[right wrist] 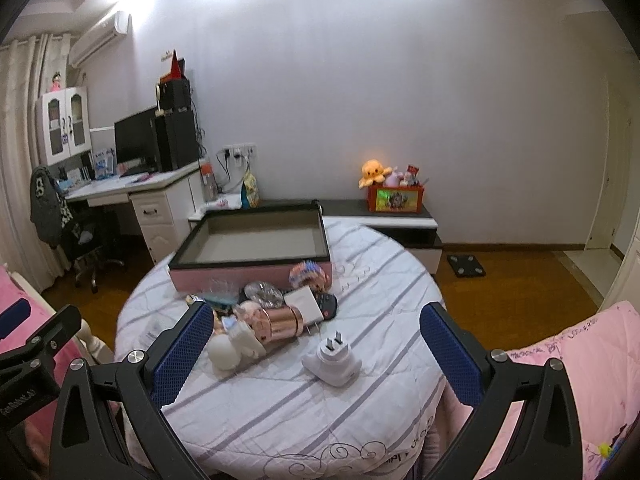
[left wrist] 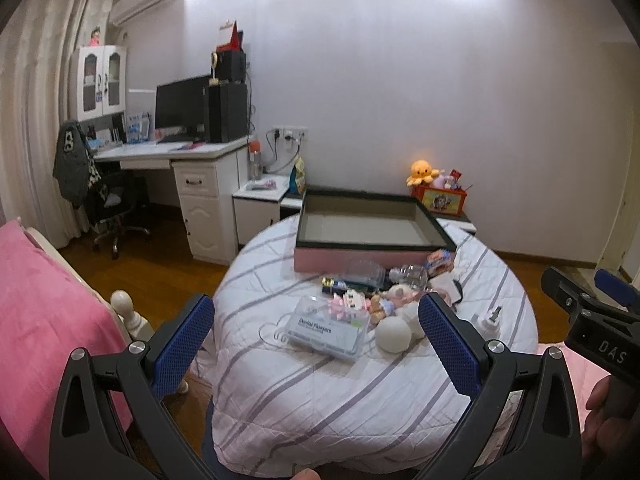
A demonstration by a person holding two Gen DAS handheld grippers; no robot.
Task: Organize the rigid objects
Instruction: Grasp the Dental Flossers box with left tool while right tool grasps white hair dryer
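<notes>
A pink box with a dark rim (left wrist: 360, 258) (right wrist: 240, 276) sits empty at the far side of a round table covered in a striped cloth (left wrist: 320, 392) (right wrist: 380, 320). In front of the box lies a heap of small things: a clear dental flosser case (left wrist: 326, 330), a white ball (left wrist: 393, 335) (right wrist: 224, 354), a white plug adapter (right wrist: 332, 362) (left wrist: 490, 322), a copper-coloured cylinder (right wrist: 280, 322), batteries (left wrist: 330, 282) and small figures. My left gripper (left wrist: 316, 332) hangs open over the near edge, nothing between its fingers. My right gripper (right wrist: 318, 340) is open too, above the adapter.
A pink-covered bed (left wrist: 36, 320) lies at the left with a white bedpost (left wrist: 124, 304). Pink quilt (right wrist: 560, 380) at the right. Desk with monitor (left wrist: 180, 108), office chair (left wrist: 108, 208) and a low cabinet holding a toy bin (right wrist: 394, 198) stand along the wall. A scale (right wrist: 466, 266) lies on the wood floor.
</notes>
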